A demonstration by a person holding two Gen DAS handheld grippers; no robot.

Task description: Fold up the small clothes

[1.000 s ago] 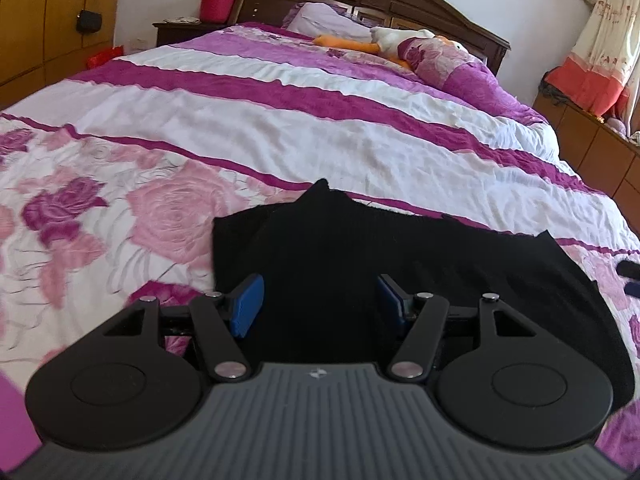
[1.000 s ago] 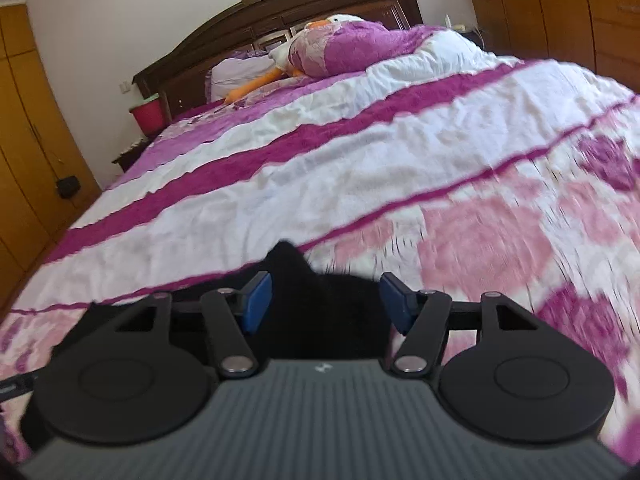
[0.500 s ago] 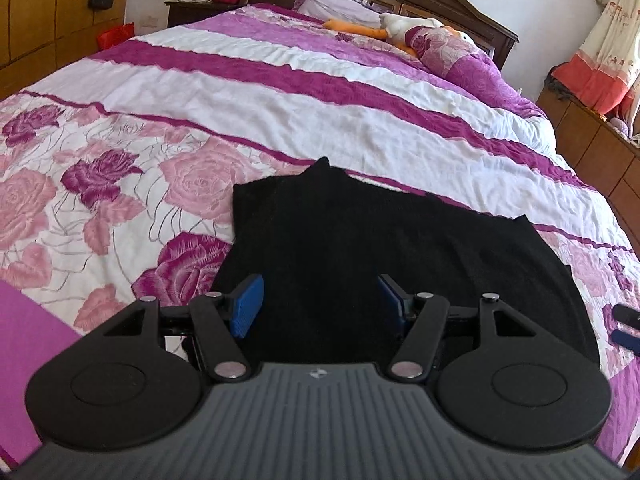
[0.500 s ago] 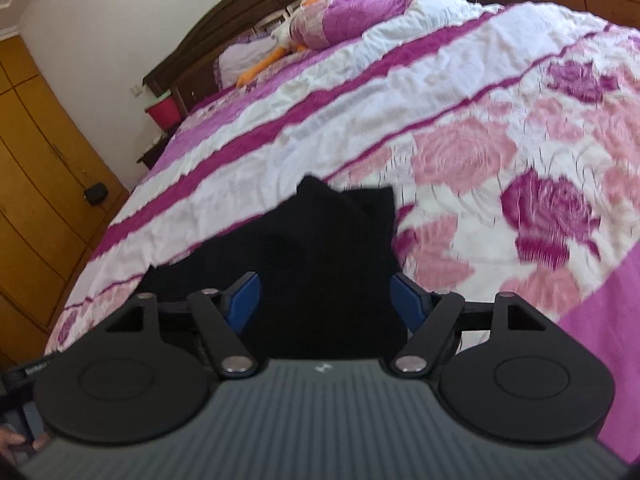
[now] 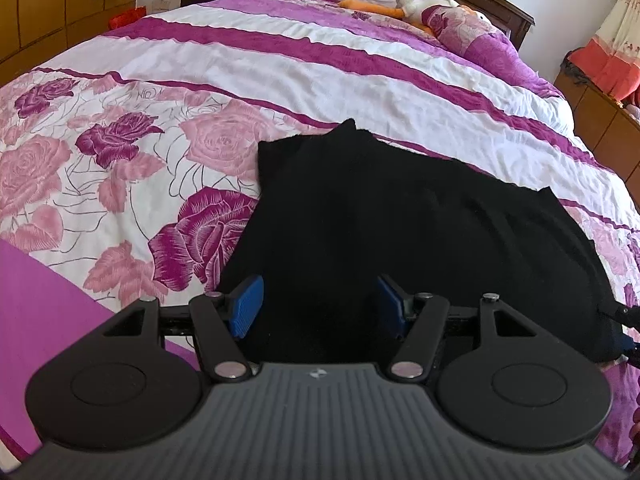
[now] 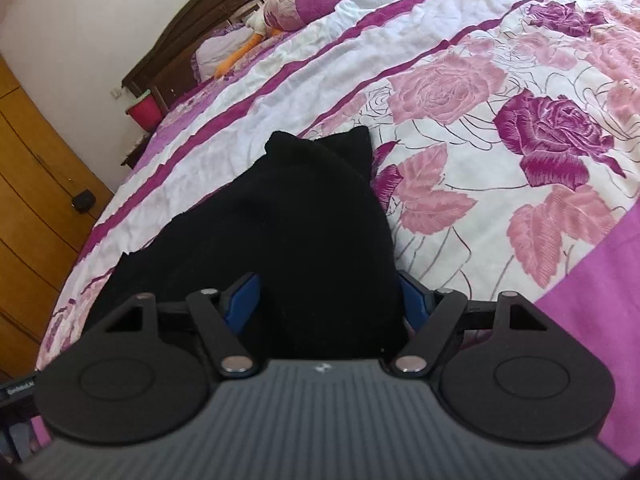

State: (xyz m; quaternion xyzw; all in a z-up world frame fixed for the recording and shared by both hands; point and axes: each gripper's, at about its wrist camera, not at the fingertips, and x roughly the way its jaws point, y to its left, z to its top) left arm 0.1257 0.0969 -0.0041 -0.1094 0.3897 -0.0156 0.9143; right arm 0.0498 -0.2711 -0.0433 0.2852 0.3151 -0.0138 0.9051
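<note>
Black garment lies spread flat on the floral bedspread, near its foot edge; right gripper jaws have just widened, now spread over the garment's near end, nothing pinched; left gripper likewise spread, unchanged, hovering over the near hem; both have drawn closer; probably lining up to grasp for a fold.

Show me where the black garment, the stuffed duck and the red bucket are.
black garment (image 5: 400,216), left wrist view, middle of the cloth
stuffed duck (image 5: 416,2), left wrist view, white body
red bucket (image 6: 145,111), right wrist view, side wall
</note>
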